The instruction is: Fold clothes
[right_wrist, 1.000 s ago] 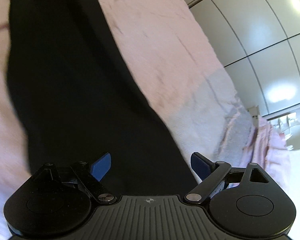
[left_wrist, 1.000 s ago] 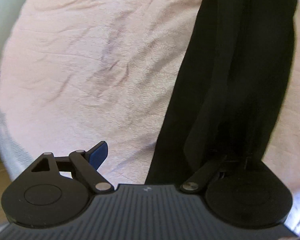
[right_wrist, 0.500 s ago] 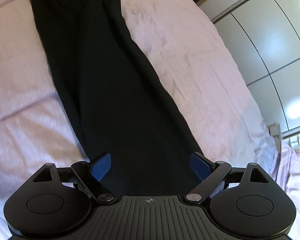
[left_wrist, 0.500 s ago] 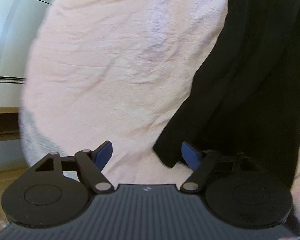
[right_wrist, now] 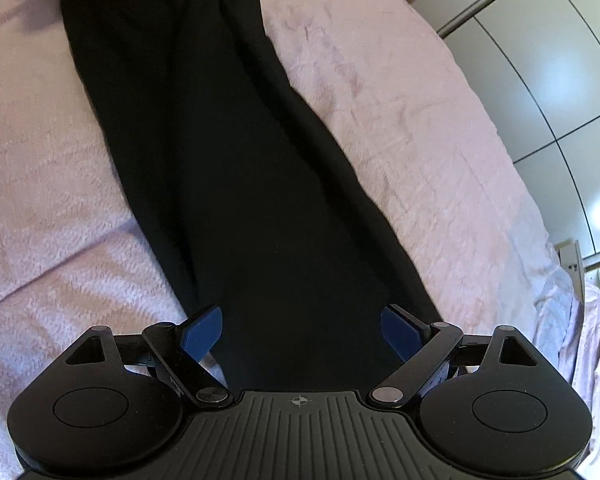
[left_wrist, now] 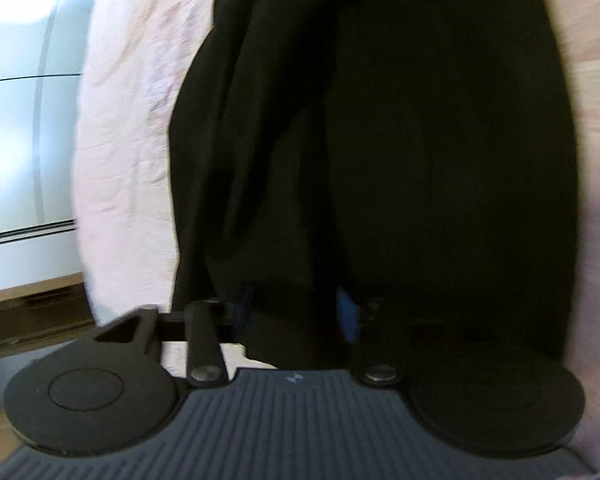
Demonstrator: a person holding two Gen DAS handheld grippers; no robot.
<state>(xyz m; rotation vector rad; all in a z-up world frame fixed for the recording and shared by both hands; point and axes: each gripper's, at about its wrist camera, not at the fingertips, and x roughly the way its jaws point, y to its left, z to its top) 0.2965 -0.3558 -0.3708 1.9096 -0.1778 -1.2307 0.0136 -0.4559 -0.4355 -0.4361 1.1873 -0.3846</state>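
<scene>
Black fabric, long and narrow, the garment (right_wrist: 236, 168) lay stretched along the pink bedspread (right_wrist: 412, 128). The left gripper (left_wrist: 296, 316) had just been closing with a fold of that cloth between its blue pads (blurry, but it looked pinched). The right gripper (right_wrist: 300, 330) hung over the near end, jaws spread wide, gripping nothing. White wardrobe doors (right_wrist: 560, 60) stood beside the bed.
</scene>
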